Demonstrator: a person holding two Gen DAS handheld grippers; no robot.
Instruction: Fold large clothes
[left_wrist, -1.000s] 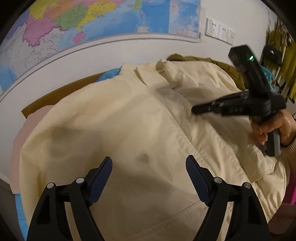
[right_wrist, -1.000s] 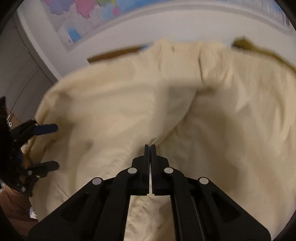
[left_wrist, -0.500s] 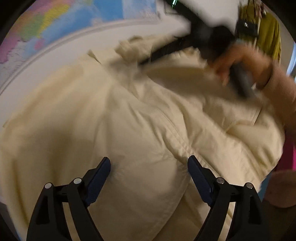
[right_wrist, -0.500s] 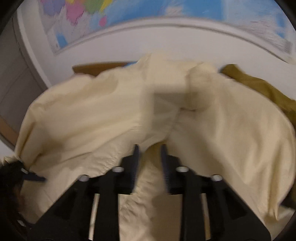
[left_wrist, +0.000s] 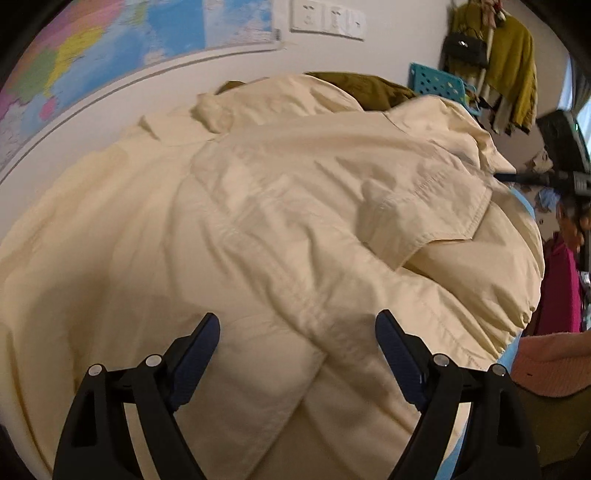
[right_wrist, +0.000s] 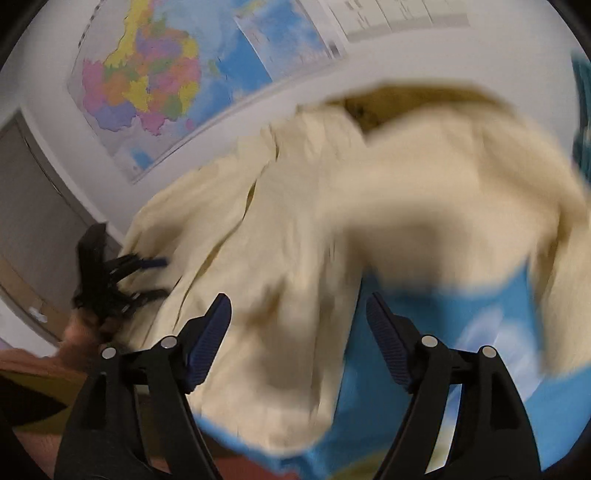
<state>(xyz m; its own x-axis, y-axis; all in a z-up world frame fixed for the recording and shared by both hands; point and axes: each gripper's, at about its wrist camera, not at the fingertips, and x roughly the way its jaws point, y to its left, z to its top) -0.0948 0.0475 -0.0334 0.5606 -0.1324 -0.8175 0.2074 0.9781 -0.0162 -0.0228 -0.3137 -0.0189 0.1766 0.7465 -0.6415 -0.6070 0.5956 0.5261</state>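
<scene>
Right gripper (right_wrist: 297, 325) has just been opening: jaws were clamped on a fold of the cream jacket (left_wrist: 280, 221) a second ago, now they stand wide with nothing pinched. Cloth lies under and beyond them, not pressed by the pads. Reads as a release after carrying one side of the jacket across.

Left gripper (left_wrist: 295, 338) is also wide, holding nothing. It hangs over the near part of the jacket, tilted down, with a seam ridge running between its jaws but no contact visible.

Jacket location: spread over the bed, filling most of the left wrist view. One panel now lies folded over the body, its stitched edge showing near the middle right. Blue bedsheet (right_wrist: 424, 350) is exposed under the right gripper. An olive garment (left_wrist: 365, 88) sits behind the jacket by the wall.

Versus the earlier frames:
- The right gripper was over the middle of the jacket; now it sits at the far right edge of the left wrist view, at the jacket's edge.
- The jacket was flatter then; a folded flap now lies on top.
- The right wrist view is heavily blurred, so the hand is likely mid-motion.

Judgement: first fold placed, neither gripper engaged. Next likely step is a fresh grasp on another edge or the hem.
</scene>
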